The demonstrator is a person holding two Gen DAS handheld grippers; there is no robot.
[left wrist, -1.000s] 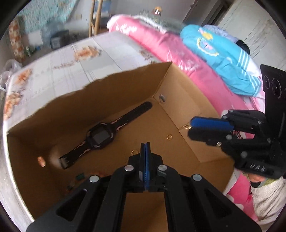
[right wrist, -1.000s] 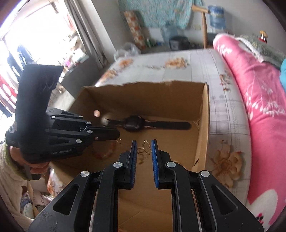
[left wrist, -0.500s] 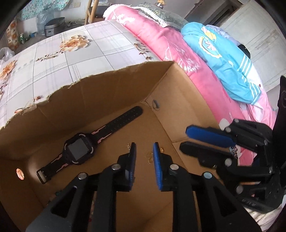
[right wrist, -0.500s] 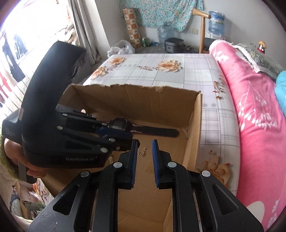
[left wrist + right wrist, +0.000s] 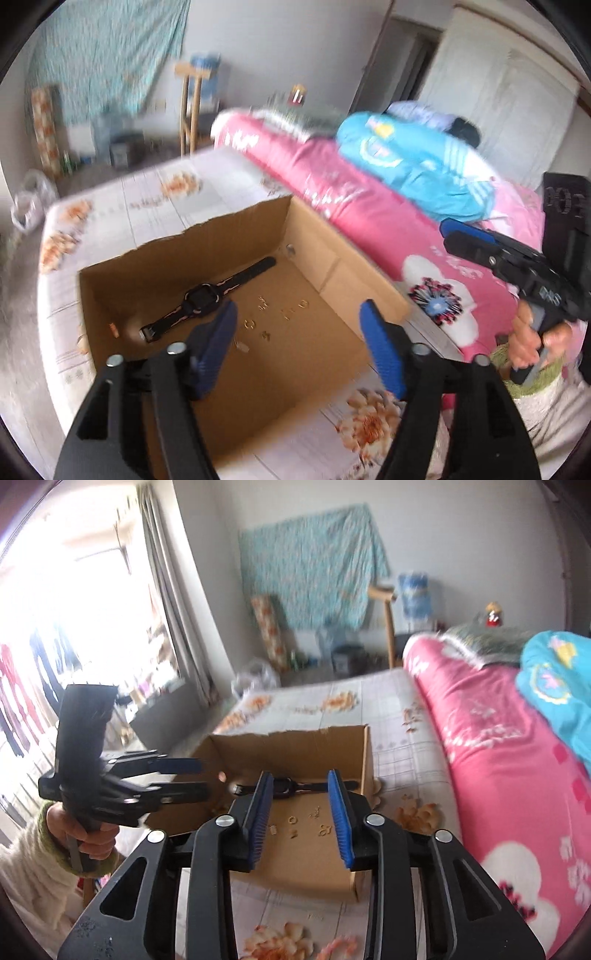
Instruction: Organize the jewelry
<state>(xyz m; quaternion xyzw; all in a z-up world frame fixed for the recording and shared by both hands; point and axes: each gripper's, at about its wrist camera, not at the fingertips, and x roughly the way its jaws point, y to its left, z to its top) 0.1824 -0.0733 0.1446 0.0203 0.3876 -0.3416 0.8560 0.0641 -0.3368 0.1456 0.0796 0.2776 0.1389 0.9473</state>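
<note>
small gold jewelry pieces [image 5: 284, 314] scattered loose on floor of open brown cardboard box [image 5: 332, 266], beside black strap watch [image 5: 201, 299]. likely light, tiny, slippery, snag-prone; pinch each by loop. left gripper [image 5: 297, 347] jaws just opened wide, empty; right gripper [image 5: 301, 819] jaws just opened partway, empty.

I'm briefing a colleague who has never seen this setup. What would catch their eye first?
Probably the open cardboard box on the flowered bedsheet, with a black watch lying along its far side and small gold jewelry pieces scattered on its floor. Next, the bright pink quilt beside the box. Both tools, left and right, are above the box, open and holding nothing.
</note>
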